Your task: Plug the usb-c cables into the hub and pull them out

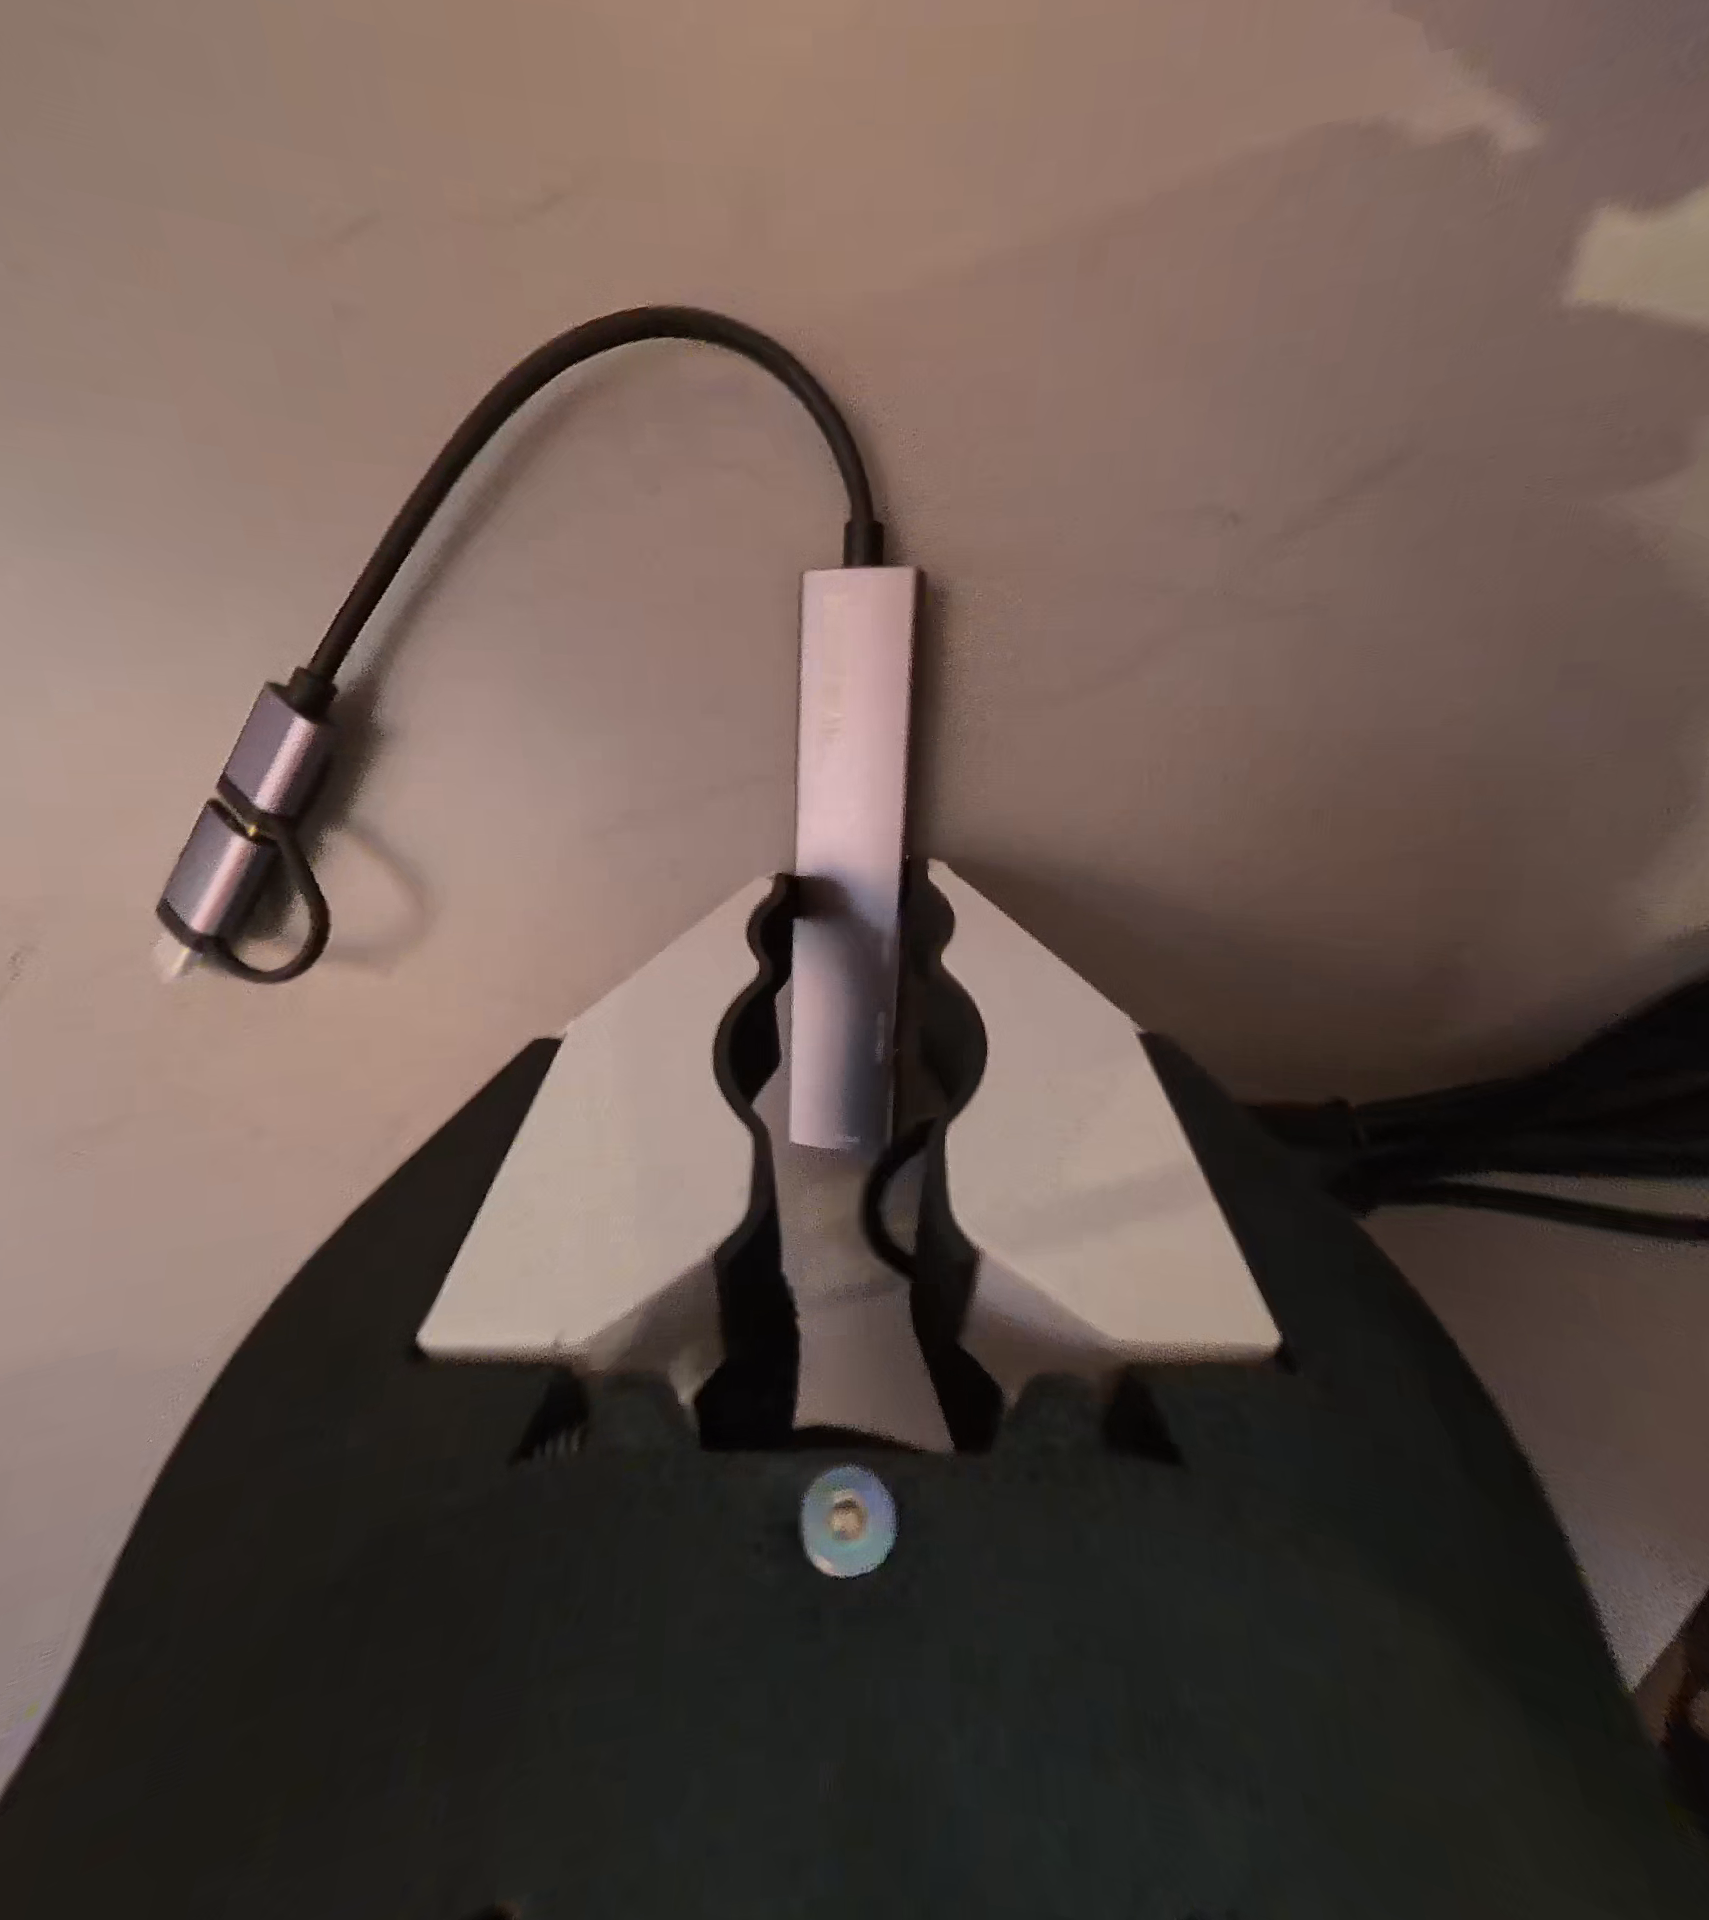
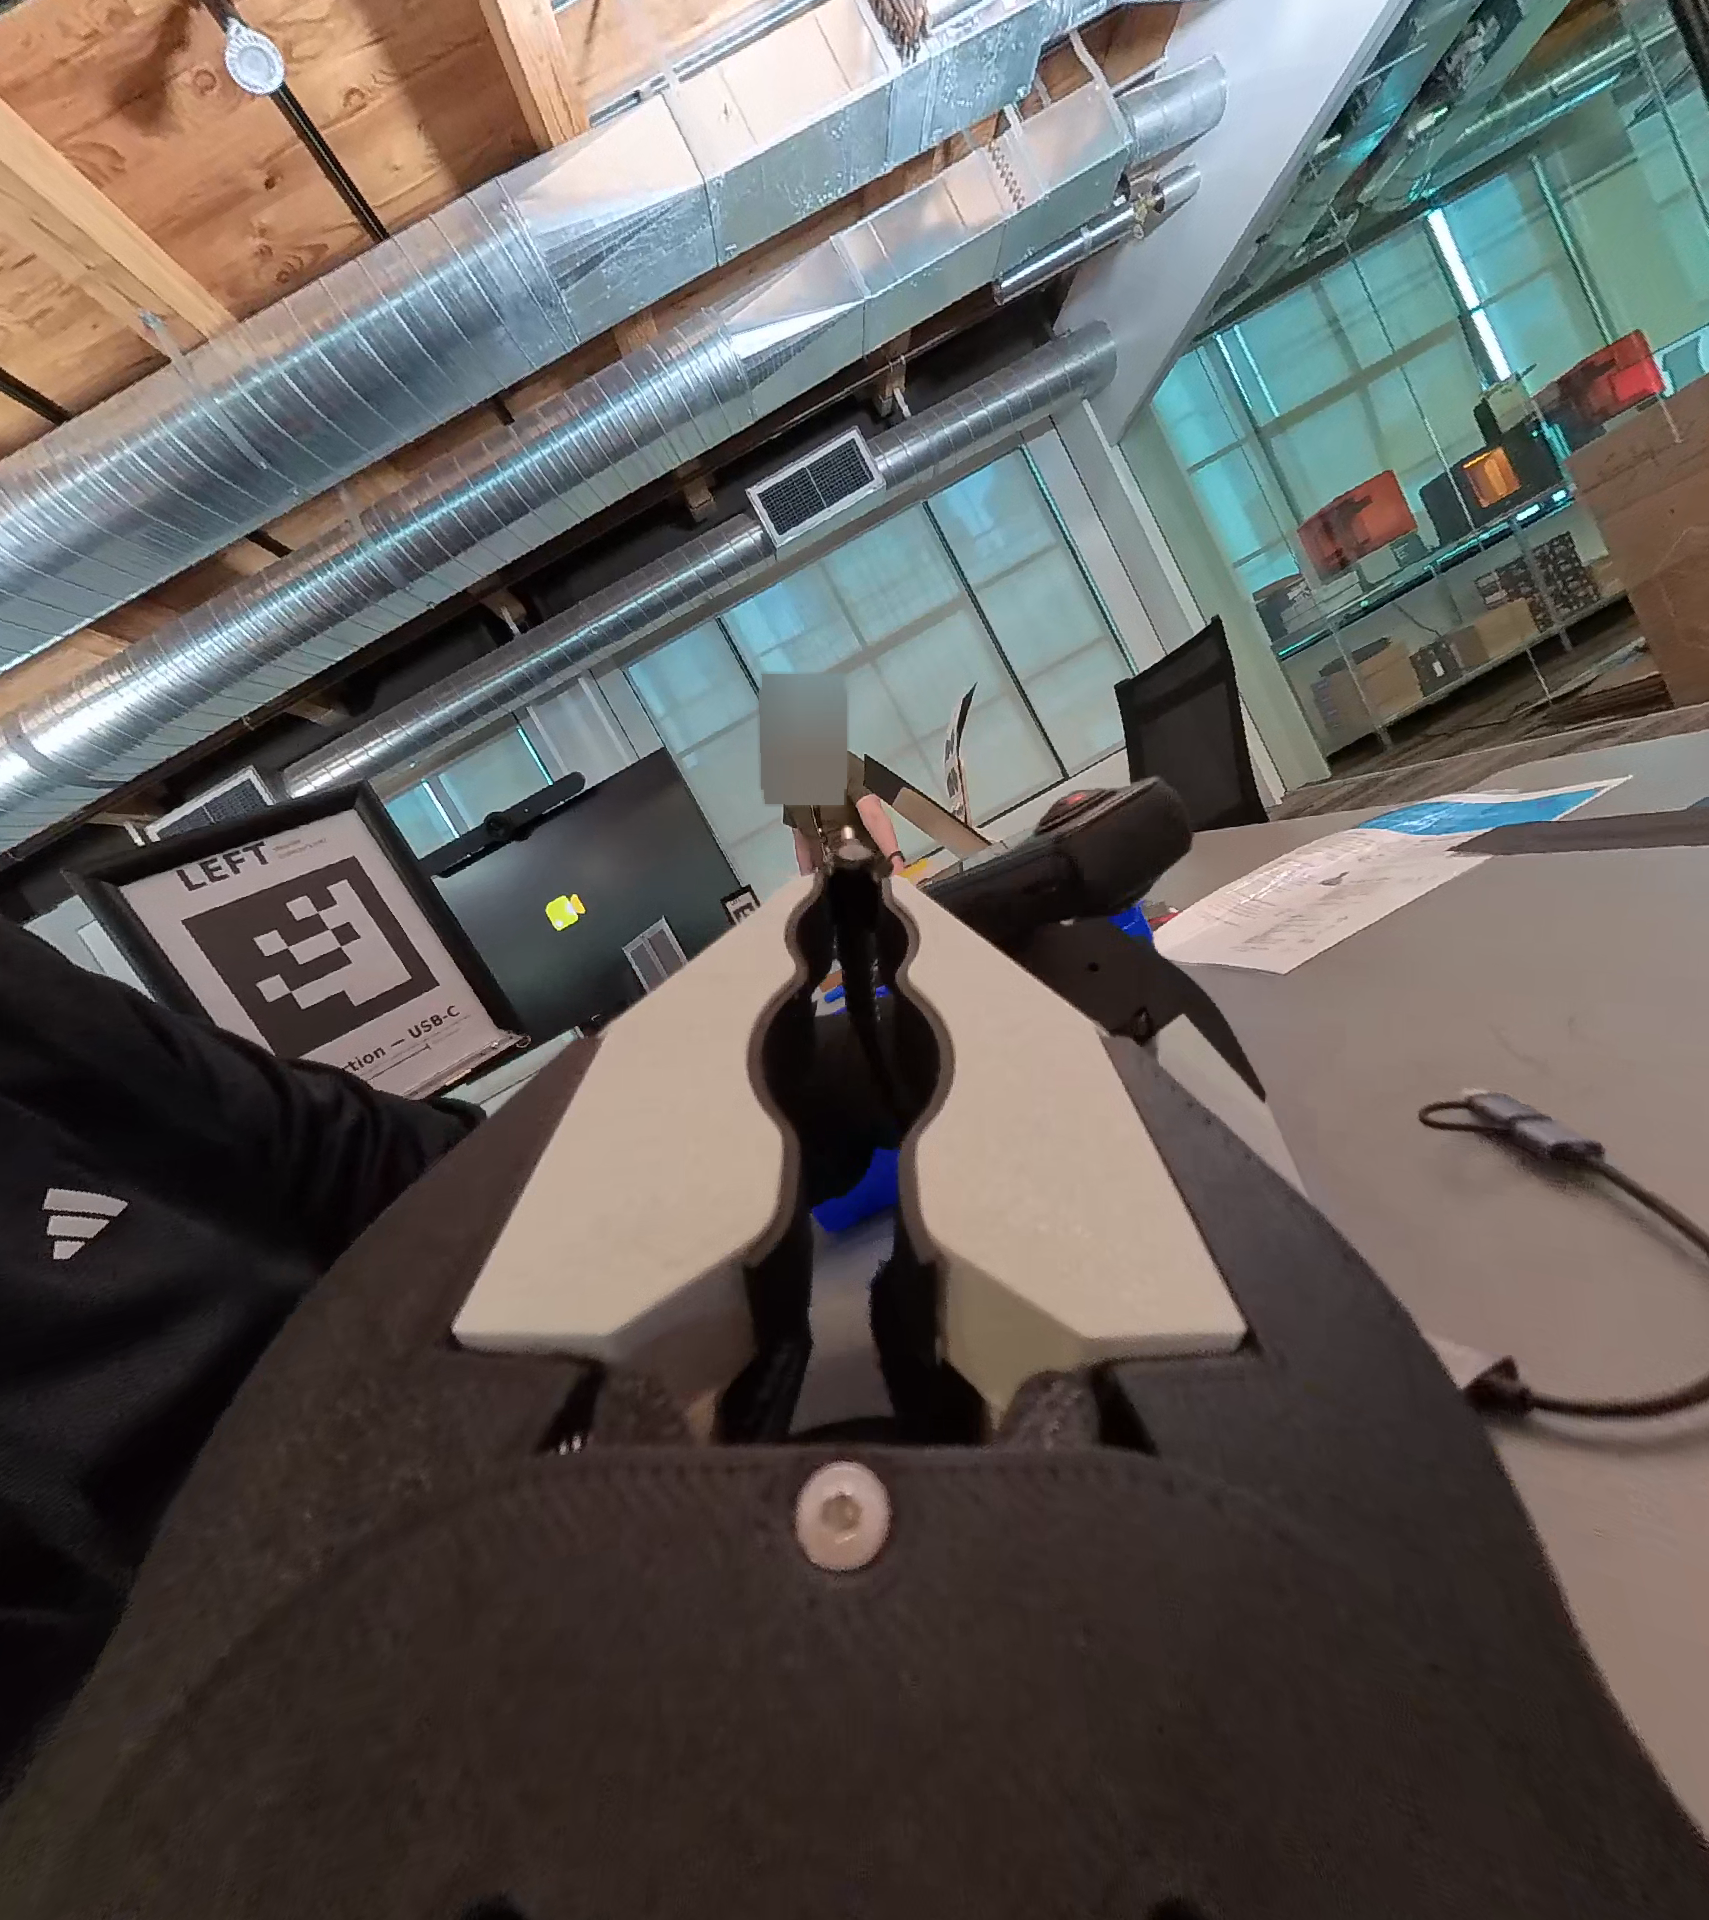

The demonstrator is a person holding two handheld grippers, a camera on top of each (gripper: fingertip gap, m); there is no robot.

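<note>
- Hub (image 1: 855, 831): slim grey bar, lying flat on the table (image 1: 1245, 520), near end pinched between the two fingers of the left gripper (image 1: 850, 894).
- Hub's own black lead (image 1: 559, 416) arcs away left, ending in a grey plug with adapter (image 1: 242, 821) resting on the table.
- Bundle of black cables (image 1: 1598, 1132) trails off to the right.
- Right gripper (image 2: 852, 883): lifted, tilted toward the ceiling ducts (image 2: 414, 343); fingers narrowed onto a black usb-c cable (image 2: 865, 997), metal plug at the tips.
- Papers (image 2: 1349, 883) farther back on the table.
</note>
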